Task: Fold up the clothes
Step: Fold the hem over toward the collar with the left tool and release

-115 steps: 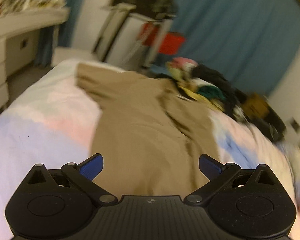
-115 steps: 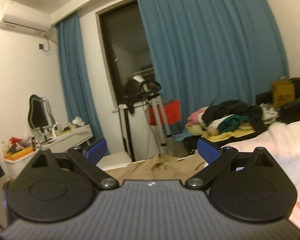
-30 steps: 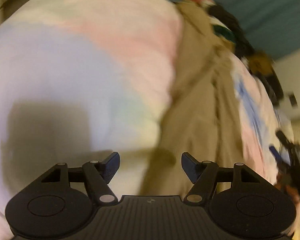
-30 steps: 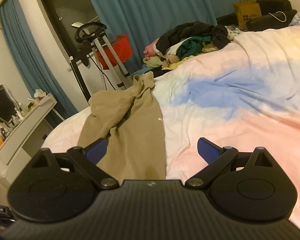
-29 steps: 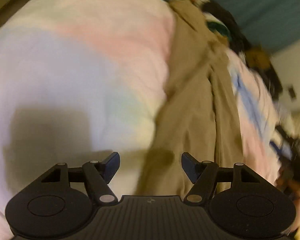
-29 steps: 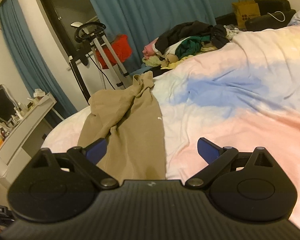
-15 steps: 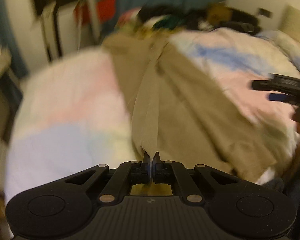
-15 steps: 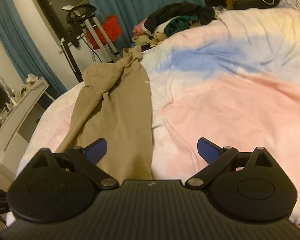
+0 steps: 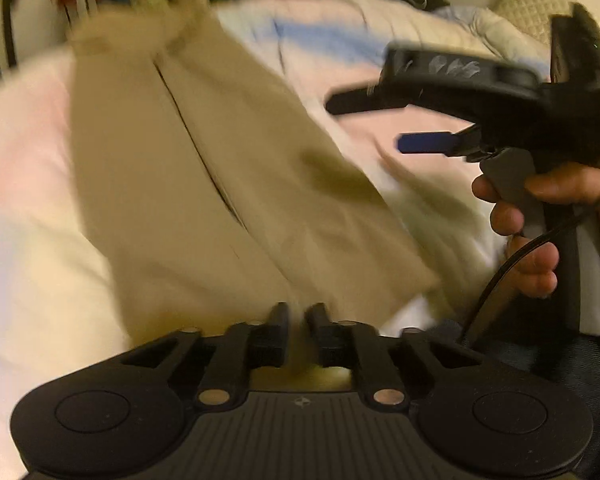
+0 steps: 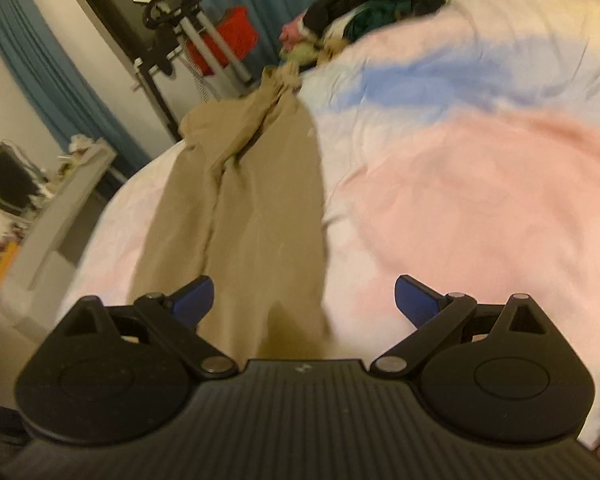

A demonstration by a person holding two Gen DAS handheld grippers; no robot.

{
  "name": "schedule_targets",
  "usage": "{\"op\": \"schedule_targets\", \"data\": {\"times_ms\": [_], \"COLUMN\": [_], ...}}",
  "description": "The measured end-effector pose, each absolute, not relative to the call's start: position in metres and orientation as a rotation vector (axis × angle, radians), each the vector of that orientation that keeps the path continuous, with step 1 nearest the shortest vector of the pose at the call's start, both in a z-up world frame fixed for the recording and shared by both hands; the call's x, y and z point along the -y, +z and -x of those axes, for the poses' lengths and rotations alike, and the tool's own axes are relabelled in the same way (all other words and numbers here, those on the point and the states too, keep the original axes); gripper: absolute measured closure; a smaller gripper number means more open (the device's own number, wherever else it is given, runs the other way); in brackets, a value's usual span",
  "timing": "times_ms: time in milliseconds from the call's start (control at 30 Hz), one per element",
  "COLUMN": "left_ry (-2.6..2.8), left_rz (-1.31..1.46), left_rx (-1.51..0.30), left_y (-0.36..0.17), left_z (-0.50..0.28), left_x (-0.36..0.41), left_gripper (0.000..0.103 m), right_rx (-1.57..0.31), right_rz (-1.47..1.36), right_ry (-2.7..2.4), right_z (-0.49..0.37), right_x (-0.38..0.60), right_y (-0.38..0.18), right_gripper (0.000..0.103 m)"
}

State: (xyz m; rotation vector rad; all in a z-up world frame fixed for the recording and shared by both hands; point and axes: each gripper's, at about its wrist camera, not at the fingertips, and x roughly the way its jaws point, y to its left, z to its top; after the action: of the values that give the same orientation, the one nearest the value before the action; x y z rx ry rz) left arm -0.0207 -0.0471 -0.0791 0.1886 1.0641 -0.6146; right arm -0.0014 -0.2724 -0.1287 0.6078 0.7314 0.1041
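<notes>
Left gripper [image 9: 298,316] is pinching the near edge of the tan trousers [image 9: 204,184]; its jaws are standing narrowly apart with a fold of the cloth between them, having just been easing open from a full clamp. From the left wrist view, the trousers are lying lengthwise across the pastel bedspread [image 9: 28,208], blurred by motion. To the right, a hand [image 9: 540,232] is holding the right gripper [image 9: 380,120] above the cover. From the right wrist view, the right gripper [image 10: 304,296] is hovering with its jaws spread wide and gripping nothing, the trousers [image 10: 260,200] lying beneath and ahead of it. A clothes pile [image 10: 364,4] is sitting at the bed's far edge.
</notes>
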Motion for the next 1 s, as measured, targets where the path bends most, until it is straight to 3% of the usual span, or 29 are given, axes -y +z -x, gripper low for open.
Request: {"op": "schedule_targets", "data": {"times_ms": [67,100,133,200,267,400,533,600,667,767,867,933,1000], "left_ry": [-0.616,-0.618,-0.624,-0.595,-0.524,-0.350,-0.330,-0.356,-0.395,-0.427,-0.433,-0.445,-0.444], "left_rz": [-0.127,-0.078,-0.015,0.132,0.269,0.557,0.624,0.619,0.616,0.616,0.604,0.587,0.548], "left_rx": [-1.077,-1.077,-1.077,-1.064,-1.044,-1.091,-1.161,-1.189,-1.221,-1.278,-1.318,-1.343,-1.322], "left_y": [-0.078,-0.075,-0.072,-0.068,-0.070,-0.096,-0.114,-0.118,-0.123,-0.129,-0.131,-0.133,-0.129], "left_z": [0.016,0.013,0.009,-0.001,-0.010,-0.030,-0.046,-0.051,-0.051,-0.049,-0.046,-0.037,-0.029], "left_x": [0.038,0.028,0.017,-0.015,-0.046,-0.100,-0.104,-0.099,-0.093,-0.087,-0.086,-0.083,-0.080], "left_gripper": [0.069,0.052,0.042,0.037,0.024,0.023,0.025,0.026,0.034,0.050,0.080,0.091,0.094], "right_rx": [-0.772,-0.794,-0.817,-0.852,-0.880,-0.927,-0.956,-0.959,-0.969,-1.013,-1.050,-1.080,-1.124], "right_rz": [-0.691,-0.723,-0.751,-0.773,-0.790,-0.839,-0.874,-0.906,-0.957,-0.897,-0.816,-0.768,-0.698], "right_ry": [0.143,0.143,0.136,0.095,0.075,0.081,0.129,0.172,0.215,0.179,0.136,0.140,0.185], "right_z": [0.006,0.008,0.011,0.016,0.016,0.015,0.018,0.022,0.029,0.038,0.041,0.042,0.044], "right_x": [0.277,0.279,0.280,0.281,0.281,0.276,0.270,0.267,0.264,0.252,0.242,0.235,0.222], "right_y": [-0.138,-0.142,-0.147,-0.153,-0.158,-0.170,-0.171,-0.171,-0.172,-0.170,-0.168,-0.167,-0.164], "right_gripper": [0.004,0.004,0.004,0.004,0.004,0.003,0.003,0.008,0.030,0.031,0.032,0.030,0.030]}}
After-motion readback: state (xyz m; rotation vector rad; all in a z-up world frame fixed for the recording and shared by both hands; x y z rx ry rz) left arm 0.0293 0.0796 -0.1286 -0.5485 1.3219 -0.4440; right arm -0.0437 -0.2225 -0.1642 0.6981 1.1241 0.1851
